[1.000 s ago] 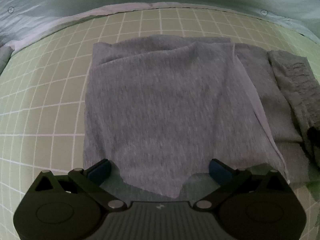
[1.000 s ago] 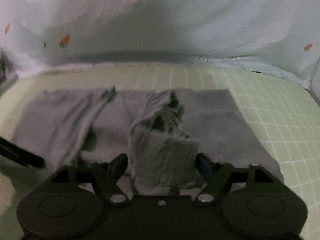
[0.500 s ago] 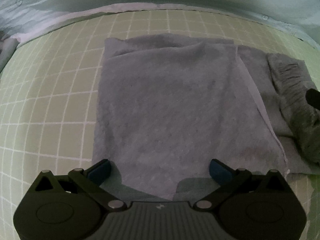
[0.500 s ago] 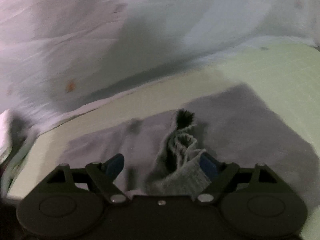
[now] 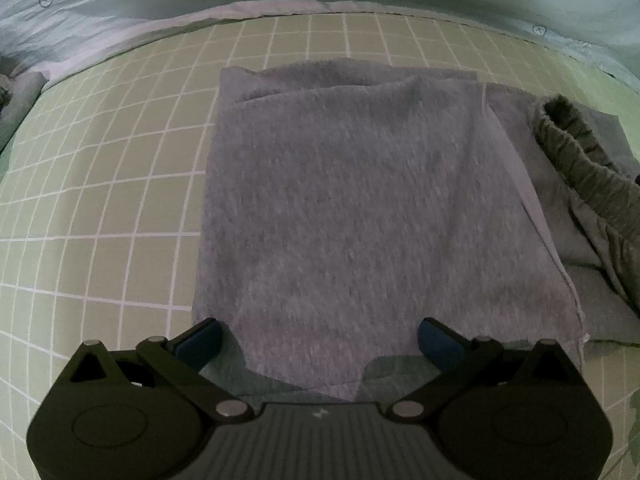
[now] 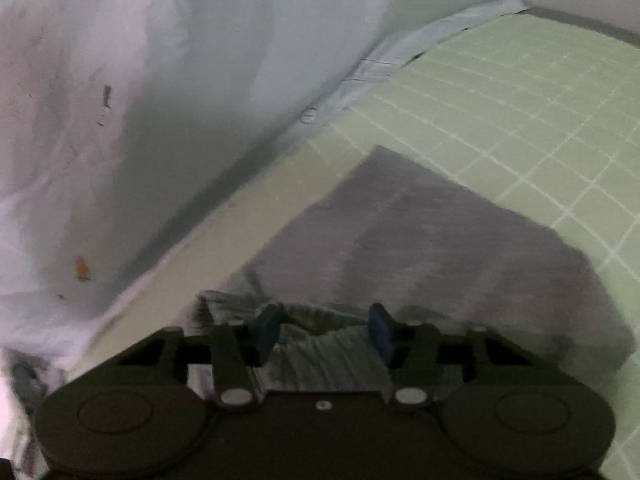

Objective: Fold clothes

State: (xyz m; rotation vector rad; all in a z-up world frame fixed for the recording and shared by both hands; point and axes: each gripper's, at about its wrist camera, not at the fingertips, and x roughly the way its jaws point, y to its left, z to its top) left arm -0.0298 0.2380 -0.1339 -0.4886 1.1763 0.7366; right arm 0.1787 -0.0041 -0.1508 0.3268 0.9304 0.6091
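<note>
A grey garment lies partly folded on the green grid mat. Its ribbed waistband runs down the right side. My left gripper is open, with the garment's near edge between its blue pads but not pinched. In the right wrist view the same garment lies on the mat. My right gripper has its jaws partly closed around a bunched ribbed piece of the waistband; they do not visibly pinch it.
A pale printed sheet rises as a backdrop along the far edge of the mat, also in the left wrist view. Bare green mat lies left of the garment.
My right gripper has swung left and tilted, its jaws have narrowed around the waistband. The left gripper has barely moved and stays open.
</note>
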